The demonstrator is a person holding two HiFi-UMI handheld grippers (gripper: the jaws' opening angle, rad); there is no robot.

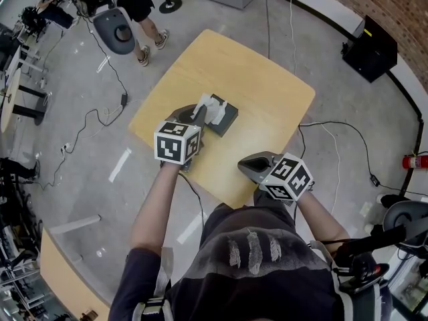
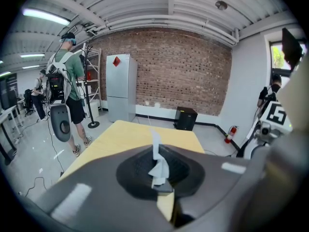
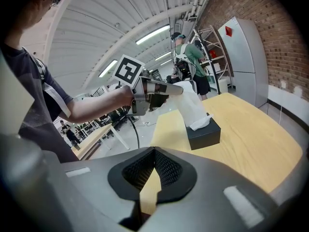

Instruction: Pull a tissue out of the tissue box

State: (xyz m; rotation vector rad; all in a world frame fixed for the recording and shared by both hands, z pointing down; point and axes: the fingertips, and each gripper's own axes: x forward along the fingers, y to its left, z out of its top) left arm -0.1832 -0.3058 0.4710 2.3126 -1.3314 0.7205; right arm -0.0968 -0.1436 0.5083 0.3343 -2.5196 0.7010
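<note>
**Hazards.** The left hand-held gripper (image 1: 198, 112) has its jaws fully closed on the upper end of a white tissue (image 3: 193, 106). The sheet runs taut from the jaws down into the top slot of the tissue box (image 1: 226, 120), so its lower end is judged not yet free.

- Box lift or slide: nothing holds the box down. If the sheet binds in the slot, an upward pull is likely to drag or tip the light box instead of releasing the sheet.
- Tearing: only a narrow strip is clamped, so a sharp or sideways pull may rip the thin paper at the jaws.
- Extra sheets: interleaved tissues may follow the first one out.

The right hand-held gripper (image 1: 249, 167) has its jaws together with nothing between them. It sits near the edge of the surface (image 1: 267, 79) closest to the person, well apart from the box, and so gives no bracing.

**Containers.** One dark rectangular box lies flat on the wooden surface, towards its left part. White tissue bunches at the slot. How much stock is inside cannot be seen.
</note>
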